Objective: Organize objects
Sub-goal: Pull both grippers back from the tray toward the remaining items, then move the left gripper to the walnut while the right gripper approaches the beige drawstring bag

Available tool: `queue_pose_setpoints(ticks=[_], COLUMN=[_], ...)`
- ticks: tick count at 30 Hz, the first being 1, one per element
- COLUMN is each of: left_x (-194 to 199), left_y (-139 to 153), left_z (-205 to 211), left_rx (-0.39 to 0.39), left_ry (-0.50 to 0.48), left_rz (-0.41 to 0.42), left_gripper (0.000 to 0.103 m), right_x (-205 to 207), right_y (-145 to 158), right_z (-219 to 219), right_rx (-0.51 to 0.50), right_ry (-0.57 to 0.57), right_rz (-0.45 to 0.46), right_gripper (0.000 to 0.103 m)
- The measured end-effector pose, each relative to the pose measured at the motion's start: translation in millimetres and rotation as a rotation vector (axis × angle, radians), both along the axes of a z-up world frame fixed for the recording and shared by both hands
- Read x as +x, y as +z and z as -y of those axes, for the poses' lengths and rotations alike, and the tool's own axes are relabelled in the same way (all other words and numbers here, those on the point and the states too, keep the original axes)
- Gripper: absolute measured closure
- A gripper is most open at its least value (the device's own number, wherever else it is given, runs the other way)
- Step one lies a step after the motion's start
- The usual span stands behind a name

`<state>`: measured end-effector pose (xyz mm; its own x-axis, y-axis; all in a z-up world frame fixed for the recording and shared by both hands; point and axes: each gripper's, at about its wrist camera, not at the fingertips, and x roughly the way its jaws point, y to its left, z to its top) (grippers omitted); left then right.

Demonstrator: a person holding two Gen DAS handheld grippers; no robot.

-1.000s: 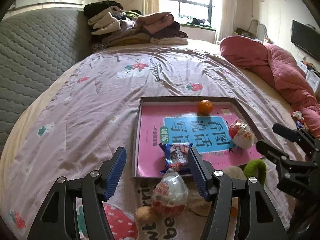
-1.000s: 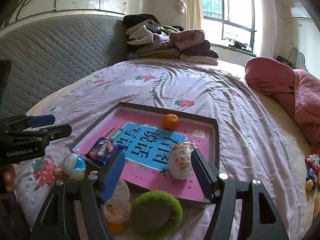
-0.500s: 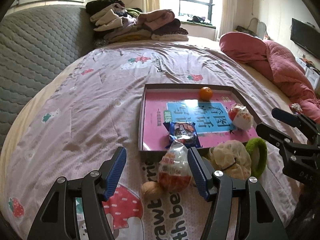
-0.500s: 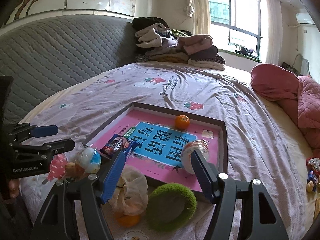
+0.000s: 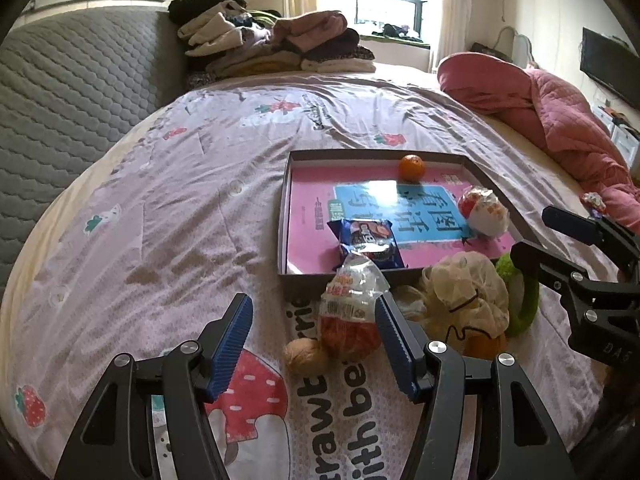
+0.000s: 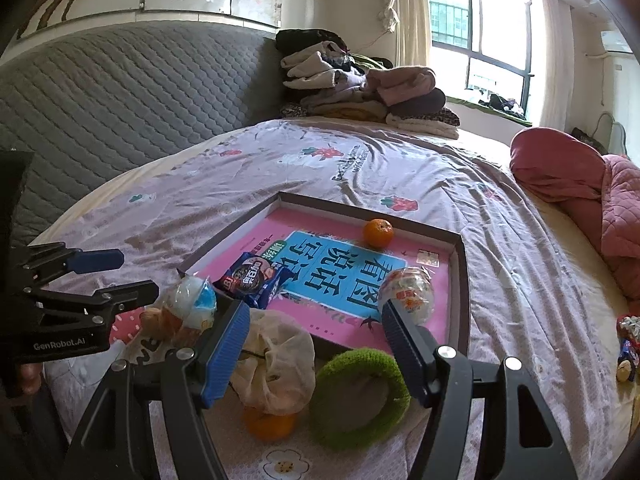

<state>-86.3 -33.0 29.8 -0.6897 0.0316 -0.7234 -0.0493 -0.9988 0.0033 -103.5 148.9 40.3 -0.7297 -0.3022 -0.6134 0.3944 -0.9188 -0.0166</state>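
A shallow grey tray (image 5: 285,216) on the bed holds a pink book, an orange (image 5: 411,167), an Oreo packet (image 5: 368,242) and a wrapped egg-shaped snack (image 5: 482,210). At its near edge lie a clear snack packet (image 5: 350,312), a walnut (image 5: 304,356), a beige mesh bag (image 5: 464,292) over an orange, and a green fuzzy ring (image 5: 520,300). My left gripper (image 5: 314,304) is open above the bedsheet, the packet just ahead of its right finger and ungripped. My right gripper (image 6: 314,316) is open over the mesh bag (image 6: 276,356) and the ring (image 6: 360,392), holding nothing.
Folded clothes (image 5: 276,40) are piled at the far end by the grey quilted headboard (image 6: 120,92). A pink quilt (image 5: 560,120) lies bunched on the right. Small wrapped items (image 6: 628,348) sit near the right bed edge. The left of the bedsheet is bare.
Both grippers have drawn back a little from the tray, so the tray and loose items sit higher in both views. Their jaws stay equally wide; nothing was picked up.
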Motion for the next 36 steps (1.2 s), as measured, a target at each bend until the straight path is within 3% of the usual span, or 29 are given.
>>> queue_pose_setpoints(ticks=[36], left_x=[28], left_y=[-27], left_z=[4], left_rx=[-0.01], left_ry=[0.008], left_rz=[0.07], left_gripper=[0.038], right_x=[39], right_y=[-19], right_z=[-12], right_rx=[0.01], right_ry=[-0.012], right_rz=[0.036], right_gripper=[0.035])
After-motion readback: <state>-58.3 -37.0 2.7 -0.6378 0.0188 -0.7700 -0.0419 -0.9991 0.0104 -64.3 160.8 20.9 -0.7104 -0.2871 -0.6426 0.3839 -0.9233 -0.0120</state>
